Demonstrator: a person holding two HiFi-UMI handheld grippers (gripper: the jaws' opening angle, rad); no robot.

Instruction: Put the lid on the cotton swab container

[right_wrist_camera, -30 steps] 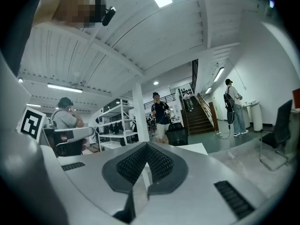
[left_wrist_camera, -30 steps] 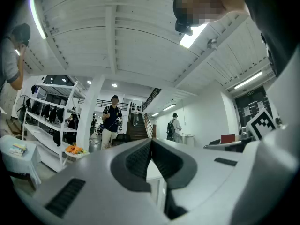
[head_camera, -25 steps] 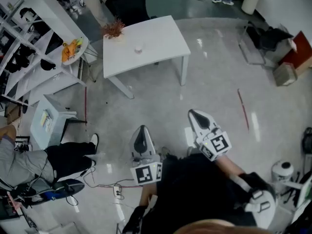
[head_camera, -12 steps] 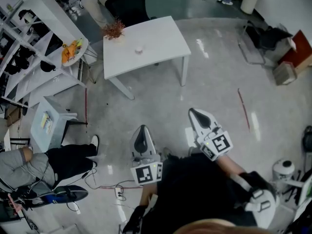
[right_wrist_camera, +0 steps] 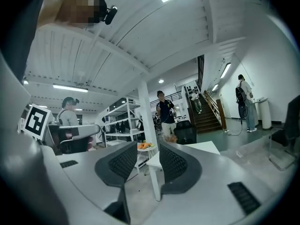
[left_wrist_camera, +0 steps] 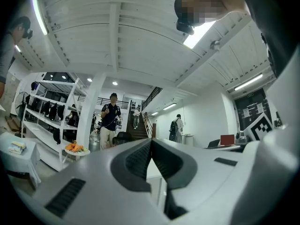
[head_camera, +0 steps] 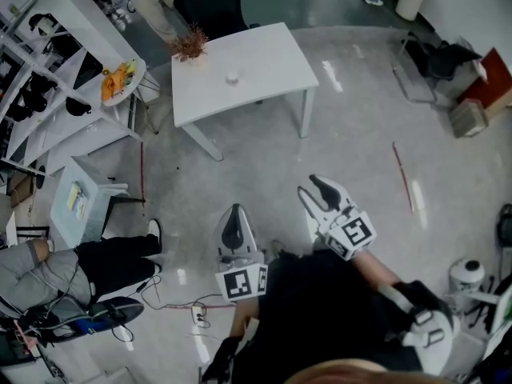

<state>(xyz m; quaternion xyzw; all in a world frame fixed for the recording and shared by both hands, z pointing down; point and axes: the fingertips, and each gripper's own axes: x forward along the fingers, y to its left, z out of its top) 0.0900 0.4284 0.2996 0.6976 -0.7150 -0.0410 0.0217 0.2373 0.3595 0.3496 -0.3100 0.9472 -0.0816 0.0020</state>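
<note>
Head view, left tongs (head_camera: pixel 233 213) pressed together and empty, right tongs (head_camera: pixel 310 186) just opening, nothing between them

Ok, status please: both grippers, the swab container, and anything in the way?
Left gripper shut, empty. Right gripper just opening, nothing between jaws. Small item on far white table, maybe the container. No obstacle seen.
</note>
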